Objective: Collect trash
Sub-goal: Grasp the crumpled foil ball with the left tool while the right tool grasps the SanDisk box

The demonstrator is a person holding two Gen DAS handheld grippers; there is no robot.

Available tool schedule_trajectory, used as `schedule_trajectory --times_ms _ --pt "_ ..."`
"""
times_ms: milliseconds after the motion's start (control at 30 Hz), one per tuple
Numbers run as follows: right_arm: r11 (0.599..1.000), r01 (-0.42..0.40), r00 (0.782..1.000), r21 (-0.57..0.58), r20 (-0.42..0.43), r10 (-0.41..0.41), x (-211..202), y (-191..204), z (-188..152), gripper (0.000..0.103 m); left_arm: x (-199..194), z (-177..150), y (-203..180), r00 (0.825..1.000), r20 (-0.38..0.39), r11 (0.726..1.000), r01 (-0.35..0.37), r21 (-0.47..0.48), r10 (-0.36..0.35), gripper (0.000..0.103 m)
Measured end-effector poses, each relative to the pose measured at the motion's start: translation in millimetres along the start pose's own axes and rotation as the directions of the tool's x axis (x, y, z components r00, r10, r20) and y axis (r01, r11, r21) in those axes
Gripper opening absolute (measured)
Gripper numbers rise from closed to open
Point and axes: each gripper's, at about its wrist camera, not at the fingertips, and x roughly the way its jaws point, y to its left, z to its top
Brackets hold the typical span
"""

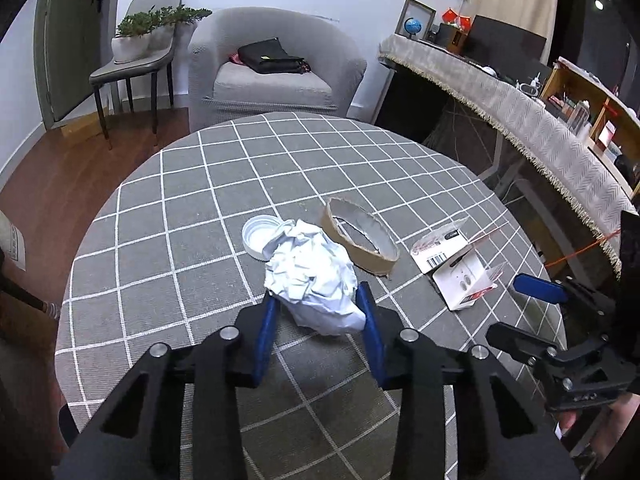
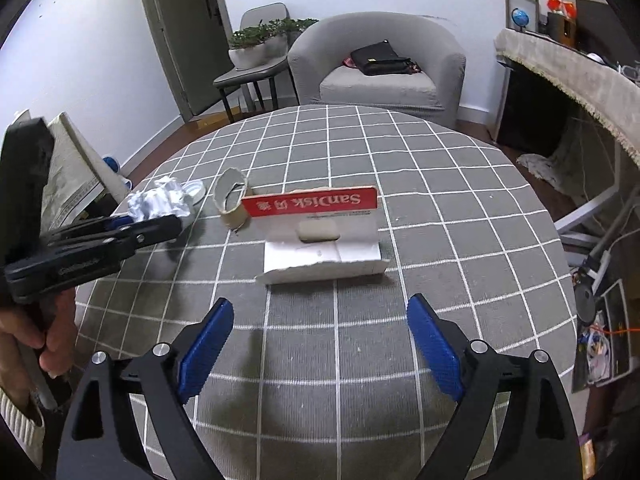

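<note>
In the left wrist view, the left gripper (image 1: 320, 308) is seen low in the frame with its blue fingers (image 1: 370, 320) on either side of a crumpled white paper ball (image 1: 314, 276) at centre; the pads appear to touch the wad's flanks, so the jaws are judged to be clamped on it, though how firm the hold is cannot be told; the ball rests on the grey checked tablecloth (image 1: 200, 200); a white plastic lid (image 1: 260, 236) lies touching the wad at its upper left, and a cardboard tape ring (image 1: 360, 240) stands just beside it to the right; further right a torn SanDisk card package (image 1: 460, 264) is spread open, and the right gripper (image 1: 540, 288) is glimpsed at the right edge. In the right wrist view, the right gripper (image 2: 320, 344) is shown with its blue fingers (image 2: 206, 344) held wide apart and nothing between them; the package (image 2: 320, 236) sits just above them at centre, its red header standing up; the tape ring (image 2: 232, 200), paper ball (image 2: 160, 200) and left gripper (image 2: 132, 224) are seen at the left. The step in hand is judged to be the pickup of the paper wad; next, a lift clear of the lid is called for, and no bin is visible in either view.
</note>
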Motion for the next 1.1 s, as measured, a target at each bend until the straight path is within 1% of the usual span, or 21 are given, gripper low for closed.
schedule_trajectory --times_ms 267,367,467,633,700,800,833,900,1100 --pt "1.000 0.009 1.000 -0.010 0.014 -0.009 7.6 5.4 8.6 0.091 -9.1 -3.8 3.4 1.000 0.001 1.000 0.015 0.000 -0.015 0.040" --pt "1.000 0.015 1.000 0.015 0.010 -0.015 15.1 2.1 12.9 0.091 -12.7 -4.9 3.5 1.000 0.007 1.000 0.027 0.001 -0.027 0.040" --pt "0.999 0.004 1.000 0.040 0.008 -0.005 22.2 1.1 19.0 0.091 -13.9 -6.6 5.4 0.999 0.002 0.999 0.032 -0.002 -0.032 0.040" --pt "0.998 0.006 1.000 0.058 -0.003 -0.006 30.4 3.3 26.2 0.091 -18.9 -8.5 7.4 0.999 -0.001 0.999 0.033 0.001 -0.033 0.040" --pt "0.997 0.018 1.000 0.070 0.001 -0.018 32.1 4.2 29.1 0.091 -22.2 -9.0 9.4 0.999 0.000 0.999 0.034 0.001 -0.034 0.040" --pt "0.998 0.025 1.000 0.064 0.003 -0.025 35.3 9.3 31.8 0.091 -24.8 -9.0 11.2 0.999 0.001 0.999 0.032 0.002 -0.032 0.040" --pt "0.998 0.035 0.999 0.058 0.003 -0.035 36.1 11.6 32.3 0.088 -26.6 -9.4 12.6 1.000 0.000 1.000 0.030 0.004 -0.030 0.040" --pt "0.997 0.063 0.998 0.033 -0.003 -0.063 37.1 17.3 33.8 0.078 -30.6 -10.7 16.0 1.000 0.000 1.000 0.025 0.009 -0.025 0.040" --pt "0.997 0.069 0.998 0.023 0.000 -0.069 33.0 20.7 30.4 0.078 -41.6 -16.6 23.9 1.000 -0.001 1.000 0.016 0.001 -0.016 0.040"
